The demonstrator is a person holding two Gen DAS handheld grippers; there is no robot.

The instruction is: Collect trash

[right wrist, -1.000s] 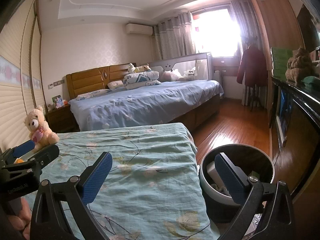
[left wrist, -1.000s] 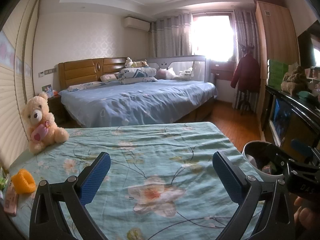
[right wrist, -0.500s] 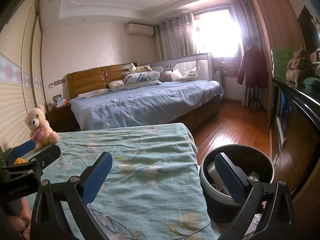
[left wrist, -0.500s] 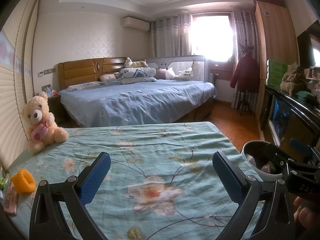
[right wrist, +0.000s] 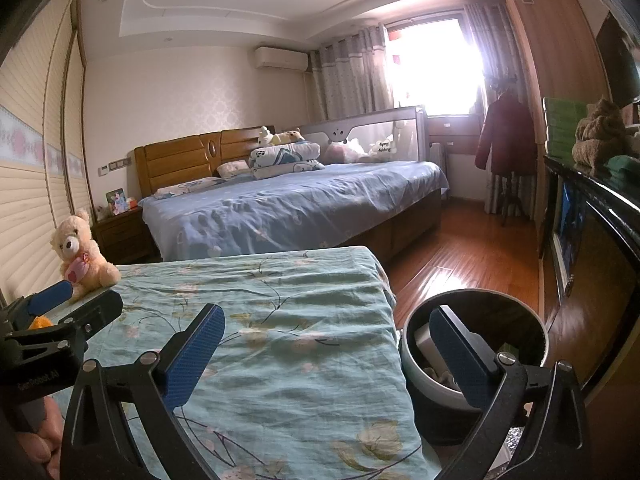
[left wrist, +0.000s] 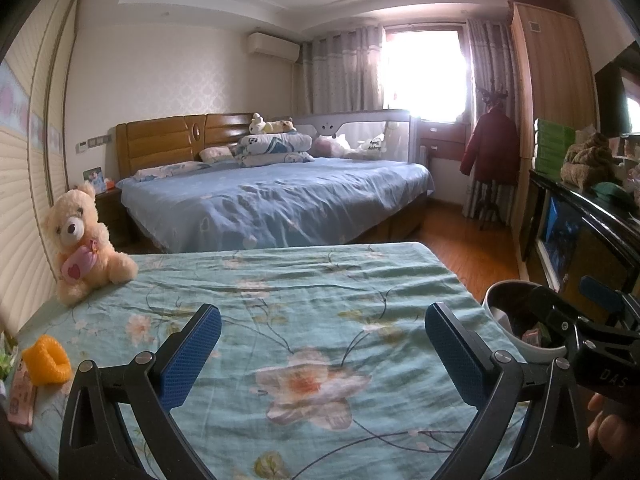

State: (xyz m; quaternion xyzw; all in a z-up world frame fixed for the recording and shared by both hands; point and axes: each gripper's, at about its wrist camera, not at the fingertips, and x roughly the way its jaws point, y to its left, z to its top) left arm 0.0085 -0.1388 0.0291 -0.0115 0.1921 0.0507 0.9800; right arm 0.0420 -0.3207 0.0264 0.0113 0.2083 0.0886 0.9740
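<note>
A round white and black trash bin stands on the floor at the right edge of the near bed, with some trash inside; it also shows in the left wrist view. My left gripper is open and empty above the green floral sheet. My right gripper is open and empty, its right finger over the bin and its left over the sheet. Each gripper shows at the edge of the other's view.
A teddy bear sits at the bed's far left. An orange object and a pink phone lie at the left edge. A large blue bed stands beyond, a dark cabinet on the right, wood floor between.
</note>
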